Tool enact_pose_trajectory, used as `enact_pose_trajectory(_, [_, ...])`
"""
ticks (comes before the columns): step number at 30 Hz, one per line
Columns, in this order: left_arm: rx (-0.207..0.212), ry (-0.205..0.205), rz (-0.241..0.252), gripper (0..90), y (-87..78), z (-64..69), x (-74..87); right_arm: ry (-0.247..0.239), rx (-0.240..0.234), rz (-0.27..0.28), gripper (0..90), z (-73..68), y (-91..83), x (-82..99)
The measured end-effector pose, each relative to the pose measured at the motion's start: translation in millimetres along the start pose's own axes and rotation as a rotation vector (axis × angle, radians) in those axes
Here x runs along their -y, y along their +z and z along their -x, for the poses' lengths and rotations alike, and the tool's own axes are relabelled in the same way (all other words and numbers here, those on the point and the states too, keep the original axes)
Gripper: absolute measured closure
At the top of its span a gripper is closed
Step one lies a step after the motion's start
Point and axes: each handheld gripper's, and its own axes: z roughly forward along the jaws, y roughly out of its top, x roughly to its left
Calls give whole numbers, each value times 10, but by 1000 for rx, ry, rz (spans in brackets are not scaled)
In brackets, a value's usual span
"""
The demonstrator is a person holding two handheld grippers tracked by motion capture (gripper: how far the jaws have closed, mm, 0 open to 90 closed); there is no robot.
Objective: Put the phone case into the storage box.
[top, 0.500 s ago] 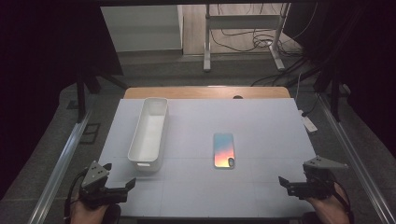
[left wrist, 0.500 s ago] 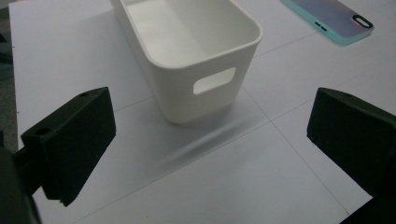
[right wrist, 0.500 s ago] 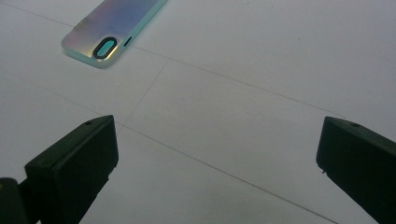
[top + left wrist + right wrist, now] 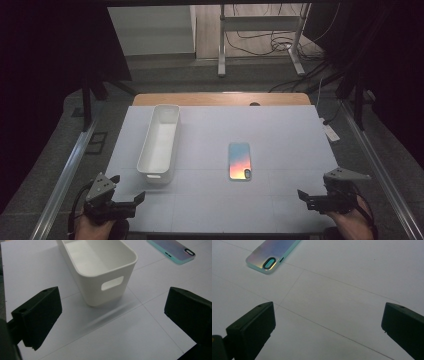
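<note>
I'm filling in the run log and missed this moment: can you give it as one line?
left gripper: open, empty, near bin end | right gripper: open, empty | white bin: empty, upright | phone case: flat on table, untouched

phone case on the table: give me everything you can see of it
The phone case lies flat on the white table, right of the white bin and apart from it. Iridescent back, pink-orange to blue, with a mint-green rim. An oval camera cutout sits at its near end, small slots on one side edge. Looks like glossy plastic. Nothing touches it but the table.

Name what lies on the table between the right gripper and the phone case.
Nothing: in the right gripper view, bare white table separates the right gripper from the phone case.
</note>
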Motion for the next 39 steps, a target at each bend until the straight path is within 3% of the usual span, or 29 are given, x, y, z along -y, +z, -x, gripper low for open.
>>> enact_pose_trajectory(29, [4,0,-1,17,-1,-3,1,-75,-84,-62,0,-10,120,-130])
enact_pose_trajectory(39, [2,10,-5,18,4,5,-1,-79,-109,-45,0,-30,152,-205])
